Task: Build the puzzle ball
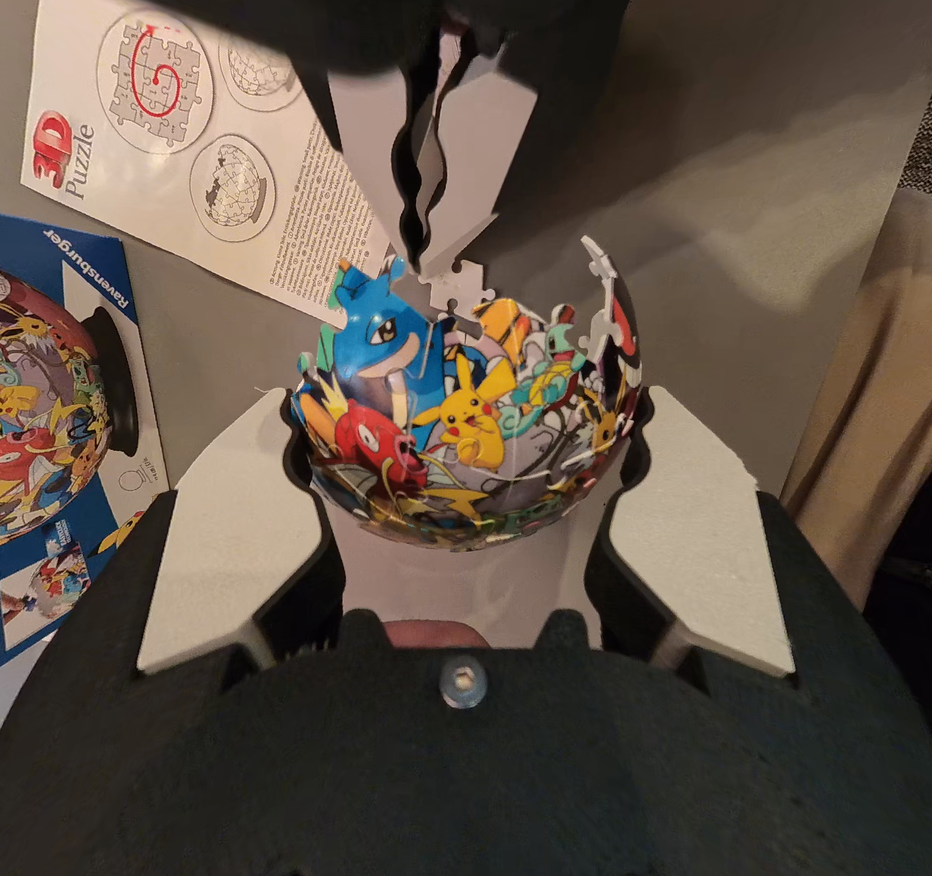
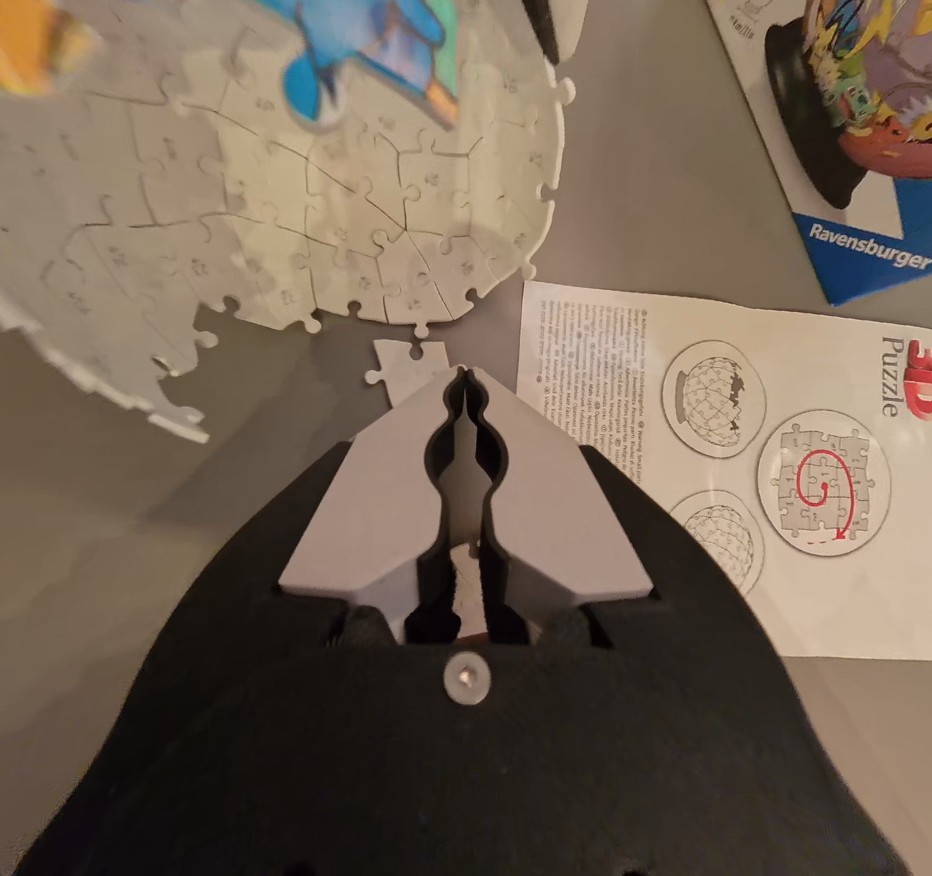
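We see left claw (image 1: 466, 428) spread wide, both fingers pressing sides of half-built puzzle ball (image 1: 469, 428), gripping it with open bowl side turned away from camera. Right claw (image 2: 465, 373) comes from opposite side, fingers pinched together on white puzzle piece (image 2: 411, 365) at ball rim. We note grey bench (image 2: 126, 499) below; instruction sheet (image 2: 706, 448) and blue puzzle box (image 2: 857, 120) lie flat on it, beside ball. Beige floor or fabric (image 1: 857, 347) shows past bench edge.
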Demonstrator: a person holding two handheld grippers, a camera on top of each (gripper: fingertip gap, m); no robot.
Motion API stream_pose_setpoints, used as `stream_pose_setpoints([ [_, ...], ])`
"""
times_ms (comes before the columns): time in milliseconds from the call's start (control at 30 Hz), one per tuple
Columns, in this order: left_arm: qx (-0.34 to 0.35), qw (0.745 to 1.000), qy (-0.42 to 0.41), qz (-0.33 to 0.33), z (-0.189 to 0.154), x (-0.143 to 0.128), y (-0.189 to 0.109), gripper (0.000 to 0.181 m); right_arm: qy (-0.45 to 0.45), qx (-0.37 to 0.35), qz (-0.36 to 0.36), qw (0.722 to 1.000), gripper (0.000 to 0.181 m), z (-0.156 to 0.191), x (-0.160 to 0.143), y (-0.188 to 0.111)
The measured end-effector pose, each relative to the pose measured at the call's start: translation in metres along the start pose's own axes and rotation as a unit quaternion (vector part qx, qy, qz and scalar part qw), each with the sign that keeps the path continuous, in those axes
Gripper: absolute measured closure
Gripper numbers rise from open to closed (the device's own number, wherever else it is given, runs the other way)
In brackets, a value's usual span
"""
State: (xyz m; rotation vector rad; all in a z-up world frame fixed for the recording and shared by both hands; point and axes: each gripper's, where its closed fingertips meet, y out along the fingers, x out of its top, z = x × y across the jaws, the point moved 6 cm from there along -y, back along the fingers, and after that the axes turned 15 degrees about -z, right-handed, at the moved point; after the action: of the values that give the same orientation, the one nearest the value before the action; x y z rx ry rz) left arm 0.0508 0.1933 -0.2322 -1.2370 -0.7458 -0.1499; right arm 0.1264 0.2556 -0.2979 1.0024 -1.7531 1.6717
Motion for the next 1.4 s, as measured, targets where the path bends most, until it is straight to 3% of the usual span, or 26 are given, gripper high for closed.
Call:
stream_pose_setpoints([
  [433, 0.003, 1.000, -0.001, 0.001, -0.001, -0.002, -0.001, 0.060, -0.013, 0.025, 0.047, 0.999, 0.181, 0.017, -0.005, -0.008],
  [667, 0.004, 1.000, -0.002, 0.001, -0.001, -0.003, -0.003, 0.060, -0.045, -0.003, 0.042, 0.998, 0.181, 0.013, 0.000, -0.005],
  [1000, 0.005, 1.000, -0.003, 0.000, -0.001, -0.005, -0.004, 0.061, -0.040, 0.031, 0.063, 0.997, 0.181, 0.031, -0.005, -0.011],
  [1167, 0.008, 1.000, -0.006, -0.001, -0.002, -0.006, -0.005, 0.061, -0.043, 0.012, 0.033, 0.998, 0.181, 0.024, 0.001, -0.005],
  [1400, 0.009, 1.000, -0.008, 0.002, -0.003, -0.010, -0.007, 0.062, -0.044, 0.023, 0.053, 0.997, 0.181, 0.030, -0.004, -0.008],
])
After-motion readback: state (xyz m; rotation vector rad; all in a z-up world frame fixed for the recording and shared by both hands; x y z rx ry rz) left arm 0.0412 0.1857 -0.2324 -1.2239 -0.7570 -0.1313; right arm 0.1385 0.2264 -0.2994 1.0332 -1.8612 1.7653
